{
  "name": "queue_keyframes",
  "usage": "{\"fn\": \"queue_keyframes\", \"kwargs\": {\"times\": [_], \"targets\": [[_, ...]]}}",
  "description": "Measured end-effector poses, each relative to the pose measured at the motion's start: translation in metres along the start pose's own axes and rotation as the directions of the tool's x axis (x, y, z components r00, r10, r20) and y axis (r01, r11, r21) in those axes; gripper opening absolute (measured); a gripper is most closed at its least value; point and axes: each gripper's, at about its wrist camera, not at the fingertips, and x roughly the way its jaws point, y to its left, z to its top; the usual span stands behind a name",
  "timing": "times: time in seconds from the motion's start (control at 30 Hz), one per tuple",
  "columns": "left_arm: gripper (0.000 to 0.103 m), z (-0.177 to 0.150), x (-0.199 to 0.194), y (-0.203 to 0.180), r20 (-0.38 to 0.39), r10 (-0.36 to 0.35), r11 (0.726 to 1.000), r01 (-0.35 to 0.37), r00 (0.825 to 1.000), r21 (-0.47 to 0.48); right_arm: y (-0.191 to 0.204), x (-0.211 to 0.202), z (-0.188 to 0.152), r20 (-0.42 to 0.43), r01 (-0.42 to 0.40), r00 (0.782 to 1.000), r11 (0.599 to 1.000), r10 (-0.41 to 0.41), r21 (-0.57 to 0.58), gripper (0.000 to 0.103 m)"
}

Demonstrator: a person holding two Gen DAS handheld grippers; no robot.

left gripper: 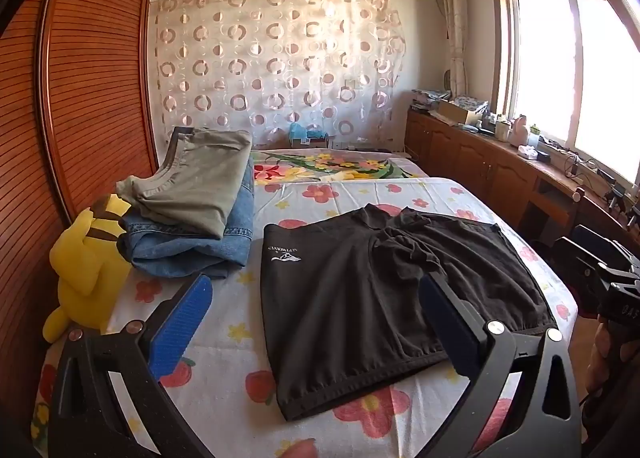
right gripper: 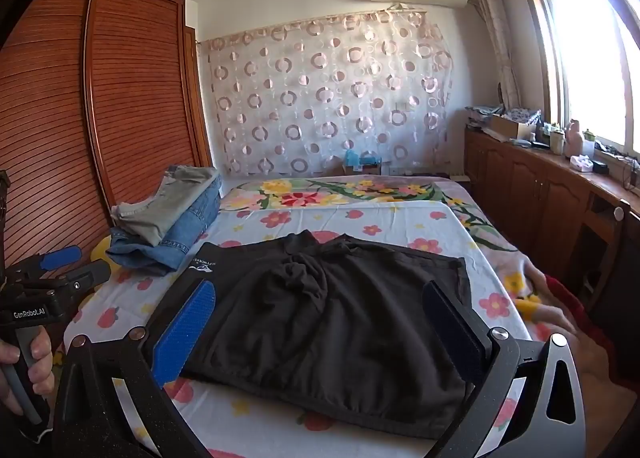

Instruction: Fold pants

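Black shorts (left gripper: 360, 290) with a small white logo lie spread flat on the flowered bedsheet, waistband toward me; they also show in the right wrist view (right gripper: 340, 322). My left gripper (left gripper: 316, 306) is open and empty, hovering over the near left part of the shorts. My right gripper (right gripper: 320, 314) is open and empty above the waistband side. The left gripper also appears at the left edge of the right wrist view (right gripper: 76, 262), and the right one at the right edge of the left wrist view (left gripper: 608, 270).
A folded stack, olive pants on blue jeans (left gripper: 192, 213), sits on the bed's left, beside a yellow plush toy (left gripper: 88, 266). A wooden wardrobe (left gripper: 80, 97) stands on the left. A cluttered wooden cabinet (left gripper: 500, 153) runs under the window on the right.
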Motion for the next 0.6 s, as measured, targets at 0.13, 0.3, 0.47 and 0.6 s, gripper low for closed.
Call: {"fn": "queue_keyframes", "kwargs": {"times": [0.13, 0.3, 0.47, 0.6], "targets": [[0.103, -0.0011, -0.0021, -0.0005, 0.001, -0.006, 1.0, 0.006, 1.0, -0.003, 0.0006, 0.0001, -0.0002, -0.002, -0.001, 1.0, 1.0, 0.001, -0.003, 0.103], [0.103, -0.0023, -0.0022, 0.0044, -0.005, -0.003, 1.0, 0.003, 1.0, -0.004, -0.0001, -0.0002, -0.0002, 0.001, -0.003, 1.0, 1.0, 0.003, 0.001, 0.103], [0.103, -0.0015, -0.0017, 0.0032, -0.008, 0.0, 1.0, 0.0, 1.0, -0.001, 0.0009, 0.0008, -0.001, 0.0, 0.0, 1.0, 1.0, 0.0, 0.0, 0.103], [0.103, -0.0019, -0.0028, 0.004, -0.008, 0.0, 1.0, 0.0, 1.0, -0.001, -0.0009, -0.0006, 0.0005, 0.001, -0.003, 1.0, 1.0, 0.003, 0.004, 0.103]]}}
